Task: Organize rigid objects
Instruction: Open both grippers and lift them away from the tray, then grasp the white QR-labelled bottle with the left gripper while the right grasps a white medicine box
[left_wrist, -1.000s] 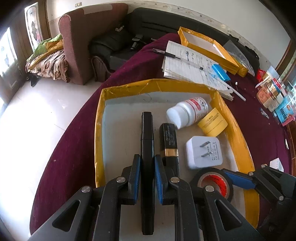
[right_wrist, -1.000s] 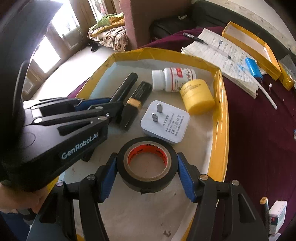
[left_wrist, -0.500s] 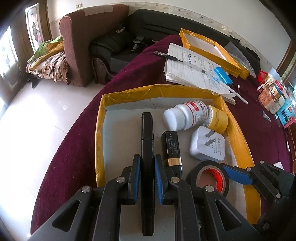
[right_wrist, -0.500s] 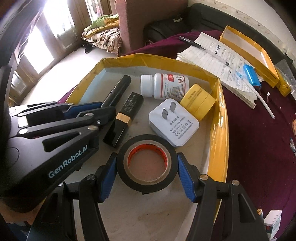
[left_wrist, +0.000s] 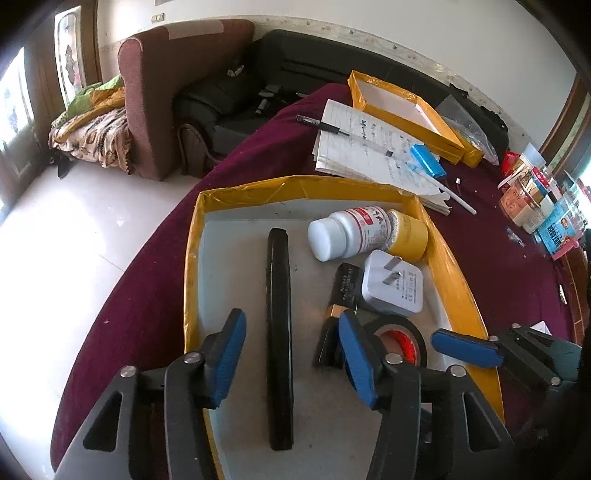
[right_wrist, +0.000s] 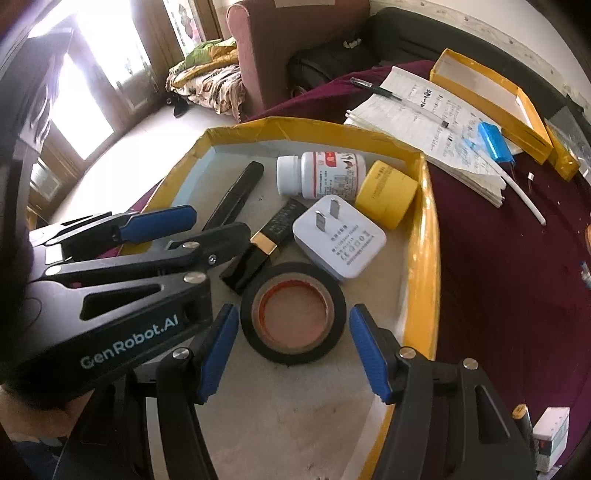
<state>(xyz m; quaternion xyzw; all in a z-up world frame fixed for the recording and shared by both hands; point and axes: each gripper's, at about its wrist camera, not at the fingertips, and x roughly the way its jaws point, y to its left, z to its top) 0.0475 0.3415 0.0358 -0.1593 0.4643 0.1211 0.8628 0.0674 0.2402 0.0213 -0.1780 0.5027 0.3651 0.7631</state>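
A sunlit living room with a maroon armchair (left_wrist: 155, 92) and pale floor is seen behind a worktop draped in a dark maroon cloth (left_wrist: 498, 266), on which a shallow yellow-taped cardboard tray (left_wrist: 192, 258) is set. Inside the tray, a long slim black pen-like stick (left_wrist: 279, 332) is laid straight along the floor of the tray, between the blue-padded fingers of the left claw (left_wrist: 291, 354), which is spread wide with neither pad touching it. The right claw (right_wrist: 295, 350) is likewise held wide, on either side of a black roll of electrical tape with an orange core (right_wrist: 293, 314), clear of it on both sides. The step in hand is judged to be the release: both claws would best be drawn straight back and up, so that the stick is not nudged askew and the roll is not dragged. Close by, a white square plug adapter (right_wrist: 340, 236) is seen touching the roll and overlapping a short black tube with a gold band (right_wrist: 264, 240); a white pill bottle (right_wrist: 321, 173) and a yellow tape roll (right_wrist: 386, 194) are lying at the far corner. Care should be taken by the left claw's right finger, just beside the gold-banded tube.
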